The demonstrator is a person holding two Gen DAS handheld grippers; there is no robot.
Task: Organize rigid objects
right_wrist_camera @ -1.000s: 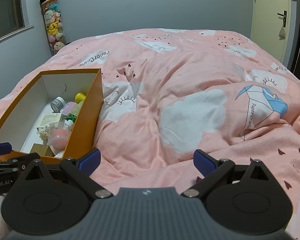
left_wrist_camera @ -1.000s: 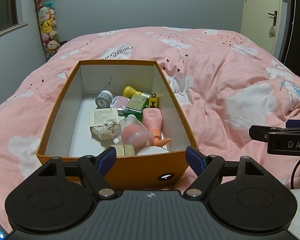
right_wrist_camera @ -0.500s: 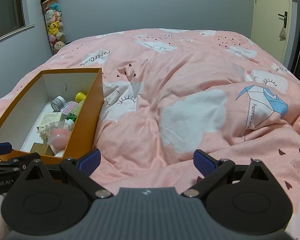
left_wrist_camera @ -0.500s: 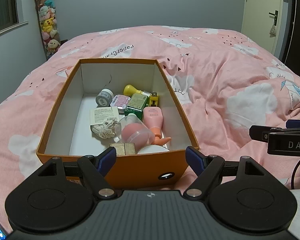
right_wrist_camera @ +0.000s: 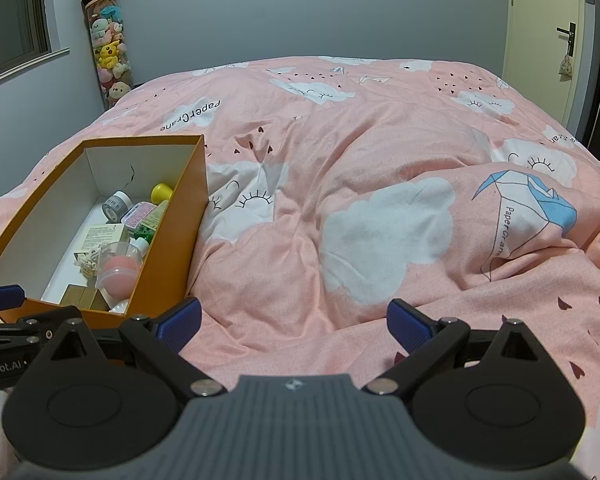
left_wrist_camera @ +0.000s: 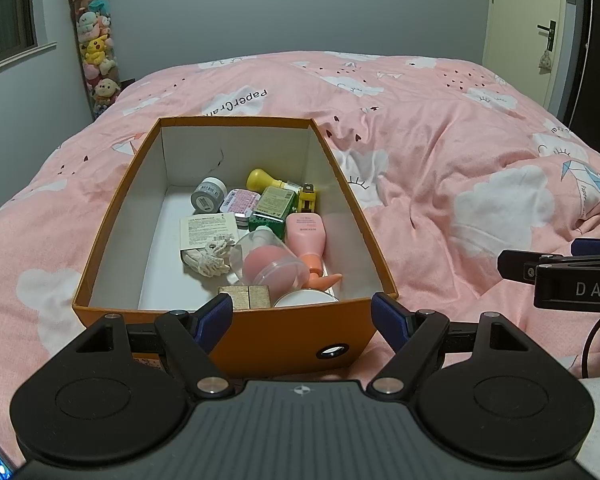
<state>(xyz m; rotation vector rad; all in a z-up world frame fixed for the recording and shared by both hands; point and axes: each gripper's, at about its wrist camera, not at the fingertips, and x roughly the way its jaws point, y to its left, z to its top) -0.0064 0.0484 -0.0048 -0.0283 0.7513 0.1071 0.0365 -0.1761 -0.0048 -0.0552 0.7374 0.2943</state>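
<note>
An orange cardboard box (left_wrist_camera: 112, 216) with a white inside lies on the pink bed, also visible as the box (right_wrist_camera: 180, 216) at left in the right wrist view. Inside lie a pink bottle (left_wrist_camera: 306, 232), a green carton (left_wrist_camera: 274, 206), a yellow-capped bottle (left_wrist_camera: 262, 179), a grey jar (left_wrist_camera: 208, 196), a clear cup with a pink lid (left_wrist_camera: 270, 266) and a gold block (left_wrist_camera: 244, 296). My left gripper (left_wrist_camera: 302, 316) hangs open just before the box's near wall, holding nothing. My right gripper (right_wrist_camera: 294, 320) is open over bare duvet, right of the box.
The pink cloud-print duvet (right_wrist_camera: 380, 200) covers the whole bed, rumpled to the right. A tall tube of plush toys (left_wrist_camera: 96, 56) stands in the back left corner. A door (left_wrist_camera: 540, 32) is at the back right. The other gripper's arm (left_wrist_camera: 560, 272) pokes in from the right.
Both views have barely shifted; the box sits a touch lower in the left wrist view. Both grippers stay open and nothing in the box has moved.
</note>
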